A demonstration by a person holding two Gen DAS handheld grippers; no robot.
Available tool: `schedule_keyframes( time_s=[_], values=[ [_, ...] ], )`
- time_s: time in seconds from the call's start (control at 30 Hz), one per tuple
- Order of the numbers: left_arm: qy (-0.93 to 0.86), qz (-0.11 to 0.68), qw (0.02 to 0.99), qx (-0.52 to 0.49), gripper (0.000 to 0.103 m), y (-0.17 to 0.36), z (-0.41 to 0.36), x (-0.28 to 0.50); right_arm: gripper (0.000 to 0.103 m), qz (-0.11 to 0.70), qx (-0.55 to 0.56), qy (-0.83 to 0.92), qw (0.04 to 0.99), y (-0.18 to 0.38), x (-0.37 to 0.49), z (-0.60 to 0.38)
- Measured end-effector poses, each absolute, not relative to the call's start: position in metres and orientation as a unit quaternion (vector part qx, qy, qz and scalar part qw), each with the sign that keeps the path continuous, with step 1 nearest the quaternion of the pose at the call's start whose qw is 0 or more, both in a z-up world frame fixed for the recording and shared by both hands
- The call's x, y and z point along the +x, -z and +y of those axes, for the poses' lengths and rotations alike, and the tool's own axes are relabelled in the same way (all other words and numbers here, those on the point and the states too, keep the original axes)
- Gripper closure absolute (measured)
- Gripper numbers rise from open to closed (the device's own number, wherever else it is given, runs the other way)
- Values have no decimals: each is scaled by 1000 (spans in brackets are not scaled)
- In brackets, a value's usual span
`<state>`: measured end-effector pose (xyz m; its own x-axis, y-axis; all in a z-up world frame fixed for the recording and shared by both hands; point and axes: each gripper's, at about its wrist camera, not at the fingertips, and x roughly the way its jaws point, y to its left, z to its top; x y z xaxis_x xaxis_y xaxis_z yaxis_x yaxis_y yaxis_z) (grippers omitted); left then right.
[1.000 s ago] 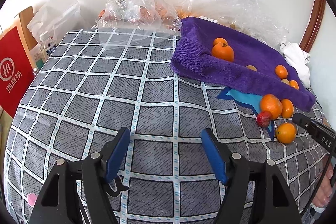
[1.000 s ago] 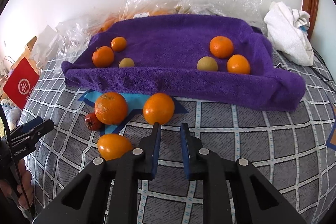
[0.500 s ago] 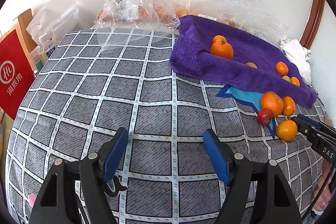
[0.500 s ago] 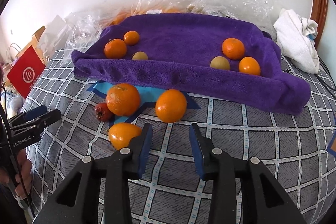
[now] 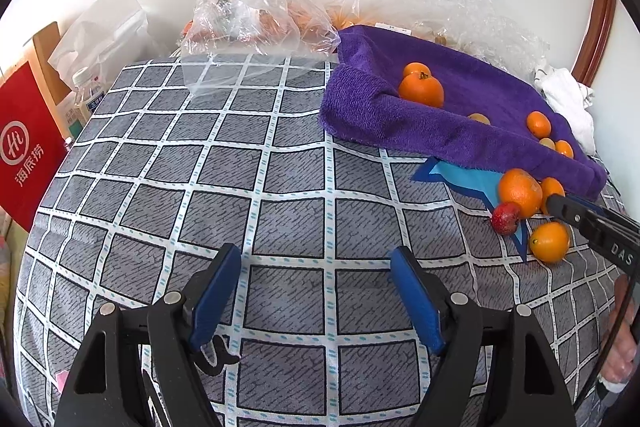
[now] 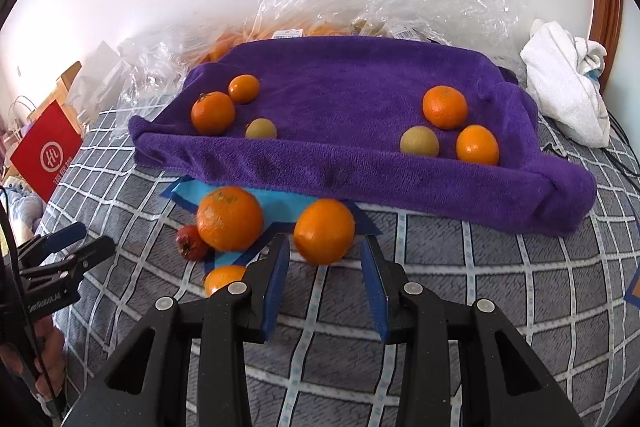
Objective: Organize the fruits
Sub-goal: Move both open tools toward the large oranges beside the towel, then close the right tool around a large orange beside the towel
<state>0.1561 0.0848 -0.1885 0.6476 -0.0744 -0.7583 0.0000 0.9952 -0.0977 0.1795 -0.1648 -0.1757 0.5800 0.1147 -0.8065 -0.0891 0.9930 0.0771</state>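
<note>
A purple towel-lined tray (image 6: 360, 163) holds several oranges and two yellowish fruits; it also shows in the left wrist view (image 5: 440, 131). In front of it, on a blue paper (image 6: 192, 195), lie a big orange (image 6: 229, 219), a second orange (image 6: 324, 230), a small red fruit (image 6: 191, 243) and a third orange (image 6: 224, 277). My right gripper (image 6: 325, 247) is open, its jaws on either side of the second orange, apart from it. My left gripper (image 5: 316, 259) is open and empty over the checked cloth, far left of the fruits (image 5: 520, 193).
Clear plastic bags (image 5: 256, 23) with fruit lie at the back against the wall. A white cloth (image 6: 568, 83) sits right of the tray. A red bag (image 5: 24, 147) and a bottle (image 5: 86, 95) stand beyond the left edge of the checked surface.
My right gripper has opened wide and moved forward, so its jaws now flank the second orange. My left gripper has stayed open and almost still.
</note>
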Motion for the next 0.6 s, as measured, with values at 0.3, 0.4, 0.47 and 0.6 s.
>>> schedule_keyframes(
  time_s=[0.3, 0.4, 0.47, 0.6],
  values=[
    [14, 426, 904, -27, 19, 190, 79, 157, 68, 467, 10, -52, 883, 182, 193, -162],
    [0, 433, 901, -23, 12, 191, 79, 159, 68, 456, 11, -51, 888, 176, 186, -166],
    [-3, 432, 902, -29, 12, 191, 82, 159, 68, 448, 9, -44, 893, 171, 178, -173],
    [-16, 435, 900, -28, 12, 191, 84, 157, 68, 443, 19, -31, 896, 165, 164, -191]
  ],
)
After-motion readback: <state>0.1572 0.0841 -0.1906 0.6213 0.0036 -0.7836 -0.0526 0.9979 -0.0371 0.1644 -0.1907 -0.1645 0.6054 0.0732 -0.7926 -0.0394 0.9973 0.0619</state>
